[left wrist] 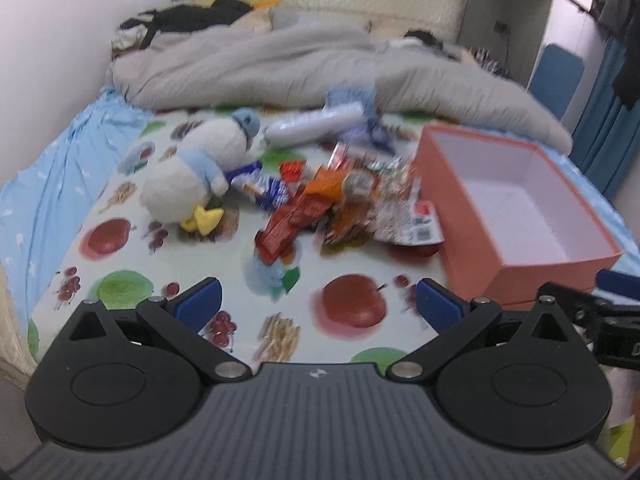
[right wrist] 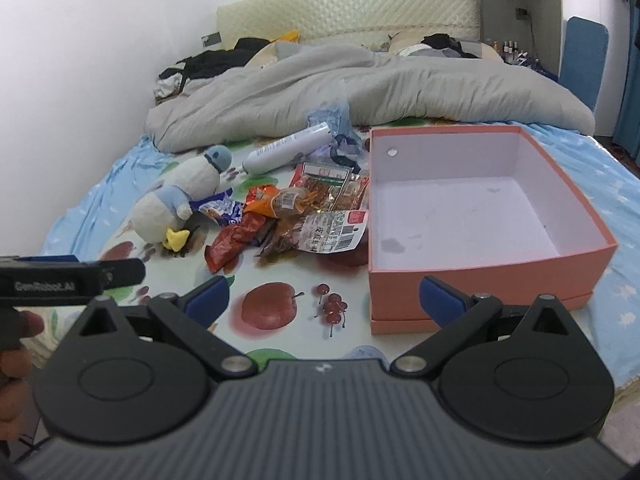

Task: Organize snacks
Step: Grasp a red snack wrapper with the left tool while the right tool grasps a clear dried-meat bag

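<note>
Both tools hover at the bed's foot, empty: left gripper [left wrist: 318, 300] and right gripper [right wrist: 324, 298] each with jaws spread wide. Ahead of them lies the snack pile [right wrist: 296, 216], touching the left wall of the empty pink box [right wrist: 472, 272]. The left gripper looks nearer it; the red packet [left wrist: 280, 232] lies diagonally.

Salmon-pink box [right wrist: 472, 280], white inside, on fruit-printed sheet [right wrist: 272, 304]; grey duvet [right wrist: 360, 88].

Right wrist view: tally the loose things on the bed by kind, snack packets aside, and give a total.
Plush toy: 1
White bottle: 1
Pink box: 1
Crumpled blue plastic bag: 1
Total: 4
</note>
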Demonstrator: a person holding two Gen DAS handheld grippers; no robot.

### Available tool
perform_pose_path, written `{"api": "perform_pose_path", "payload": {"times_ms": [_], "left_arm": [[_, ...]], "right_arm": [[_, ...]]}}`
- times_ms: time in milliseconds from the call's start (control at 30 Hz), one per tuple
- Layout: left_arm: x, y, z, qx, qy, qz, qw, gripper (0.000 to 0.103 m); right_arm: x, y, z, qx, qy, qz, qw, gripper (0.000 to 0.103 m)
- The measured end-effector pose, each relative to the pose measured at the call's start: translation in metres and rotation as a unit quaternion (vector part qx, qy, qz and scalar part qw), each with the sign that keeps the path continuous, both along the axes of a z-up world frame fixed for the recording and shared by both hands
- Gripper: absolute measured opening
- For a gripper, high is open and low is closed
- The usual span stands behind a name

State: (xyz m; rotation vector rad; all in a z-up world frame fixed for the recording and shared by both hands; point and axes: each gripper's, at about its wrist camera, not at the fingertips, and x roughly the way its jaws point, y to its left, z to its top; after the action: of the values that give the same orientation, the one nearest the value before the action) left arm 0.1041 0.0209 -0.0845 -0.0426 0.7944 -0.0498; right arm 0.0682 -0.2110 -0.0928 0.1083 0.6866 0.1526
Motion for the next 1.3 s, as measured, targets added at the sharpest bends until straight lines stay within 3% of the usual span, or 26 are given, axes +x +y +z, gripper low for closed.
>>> {"api": "perform_pose_path", "payload": {"times_ms": [167,500,833,1100,1300], "left_arm": [[0.032,0.018,-0.031,0.017,0.021,0.011,0.9996,0.103],[0.093,0.069,-0.085,0.006,0.027,0.049,0.9984,0.103],[0.162,0.069,-0.128,-0.010,0.037,0.013,0.9992,0.103],[0.208,0.061,-0.156,0.000,0.043,-0.009,0.9990,0.096],[0.231,0.059,-0.170,-0.007,0.054,-0.030,0.9981,0.088]], "right_arm": [[0.024,0.015,-0.015,-0.014,0.002,0.022,1.000,0.103],[0.086,0.074,-0.041,-0.047,-0.012,0.089,0.995,0.103],[0.142,0.100,-0.087,-0.128,-0.016,0.110,0.985,0.103],[0.166,0.112,-0.134,-0.220,-0.014,0.149,0.964,0.086],[0.174,0.121,-0.159,-0.286,-0.043,0.152,0.945,0.086]]}}
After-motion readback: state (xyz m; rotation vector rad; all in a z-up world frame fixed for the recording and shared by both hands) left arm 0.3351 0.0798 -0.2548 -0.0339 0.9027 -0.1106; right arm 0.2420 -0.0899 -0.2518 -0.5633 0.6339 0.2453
